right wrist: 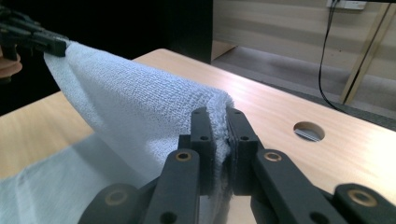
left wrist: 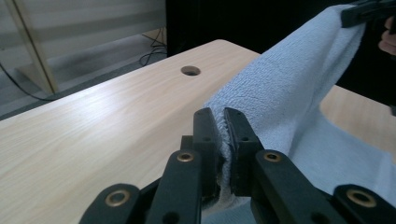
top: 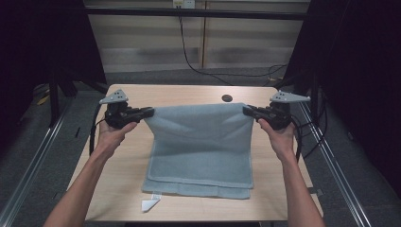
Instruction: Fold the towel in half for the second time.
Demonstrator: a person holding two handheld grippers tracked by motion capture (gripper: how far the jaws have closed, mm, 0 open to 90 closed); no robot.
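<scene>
a pale wooden tabletop (top: 127, 170) with a round hole (top: 227, 98) near its far edge carries a light blue terry towel (top: 198, 146). the left hand-held gripper (top: 150, 111) and right hand-held gripper (top: 246, 110) are each clamped on a far corner of the towel, lifting that edge while the near part lies flat, a white tag (top: 149, 204) beside it.

I hold a pale blue towel (top: 198, 142) stretched across the middle of the frame, one far corner pinched in my left gripper (top: 150, 112) at centre left, the other in my right gripper (top: 246, 110) at centre right. Its upper edge is lifted and sags slightly between the jaws, while the lower part lies on the wooden table (top: 123, 175), folded over itself. A small white tag (top: 150, 204) sticks out at the towel's lower left corner. A round hole (top: 227, 98) sits in the tabletop just above the towel's upper edge.
</scene>
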